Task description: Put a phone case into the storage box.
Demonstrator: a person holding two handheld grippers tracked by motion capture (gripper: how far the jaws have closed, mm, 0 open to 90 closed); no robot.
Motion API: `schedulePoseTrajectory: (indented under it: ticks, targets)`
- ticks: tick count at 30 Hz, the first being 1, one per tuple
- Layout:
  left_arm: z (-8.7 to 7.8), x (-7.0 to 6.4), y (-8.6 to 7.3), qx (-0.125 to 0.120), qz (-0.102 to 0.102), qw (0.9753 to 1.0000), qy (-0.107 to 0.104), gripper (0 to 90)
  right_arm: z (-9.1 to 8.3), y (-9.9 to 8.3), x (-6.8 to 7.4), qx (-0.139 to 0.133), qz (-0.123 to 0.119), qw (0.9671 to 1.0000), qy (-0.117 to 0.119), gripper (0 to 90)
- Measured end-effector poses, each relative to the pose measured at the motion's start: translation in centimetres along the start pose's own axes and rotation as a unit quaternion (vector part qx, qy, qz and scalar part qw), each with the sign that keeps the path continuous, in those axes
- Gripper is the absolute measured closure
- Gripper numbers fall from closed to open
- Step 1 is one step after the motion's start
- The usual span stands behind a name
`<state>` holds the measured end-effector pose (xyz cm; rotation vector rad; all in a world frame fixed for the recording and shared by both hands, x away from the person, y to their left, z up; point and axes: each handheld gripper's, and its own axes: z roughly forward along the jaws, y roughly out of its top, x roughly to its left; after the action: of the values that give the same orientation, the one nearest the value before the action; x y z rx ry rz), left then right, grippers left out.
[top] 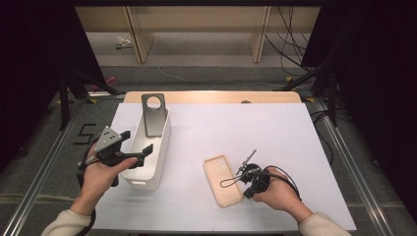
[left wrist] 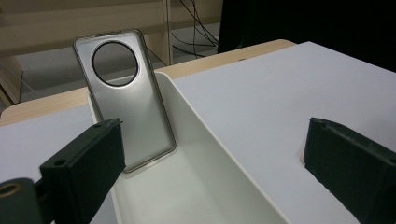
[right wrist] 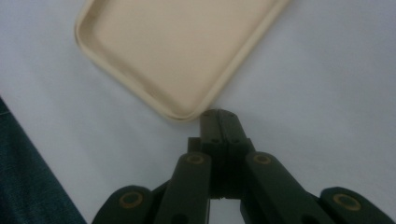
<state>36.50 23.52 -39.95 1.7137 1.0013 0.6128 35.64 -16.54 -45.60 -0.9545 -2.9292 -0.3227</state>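
Right gripper (right wrist: 218, 116) jaws closed at beige case (right wrist: 177, 51) corner; left gripper (left wrist: 210, 154) jaws open over white bin (left wrist: 219, 154).

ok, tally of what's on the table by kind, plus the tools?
Phone cases: 2, a grey one leaning upright in the bin, a beige one flat on the table
White bin: 1
Tools: 2, left tool open, right tool shut
Total: 5
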Motion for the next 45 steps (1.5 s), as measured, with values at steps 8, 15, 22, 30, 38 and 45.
schedulePoseTrajectory:
  ticks: [8, 15, 22, 30, 38, 45]
  targets:
    - [0.0, 0.0, 0.0, -0.001, 0.000, 1.0000, 0.000, 5.0, 0.5, 1.0, 1.6, -0.001, -0.032, 0.9993, 0.018, 90.0]
    - [0.1, -0.2, 0.0, 0.002, 0.001, 1.0000, -0.001, 5.0, 0.8, 1.7, 2.5, -0.006, -0.038, 0.9990, 0.025, 90.0]
    - [0.1, -0.2, 0.0, 0.000, 0.002, 1.0000, -0.001, 5.1, 0.9, 2.2, 2.8, -0.011, -0.056, 0.9982, 0.020, 90.0]
    - [0.1, -0.2, 0.0, 0.000, 0.002, 1.0000, -0.002, 5.1, 0.9, 2.2, 2.8, -0.008, -0.071, 0.9972, 0.022, 85.6]
    - [0.0, -0.2, 0.1, -0.001, 0.004, 1.0000, -0.003, 5.1, 0.2, 2.2, 2.5, -0.015, -0.141, 0.9888, -0.047, 53.9]
    - [0.0, -0.3, 0.1, -0.002, 0.007, 1.0000, -0.006, 5.0, -0.4, 2.3, 2.2, -0.030, -0.159, 0.9851, -0.059, 37.4]
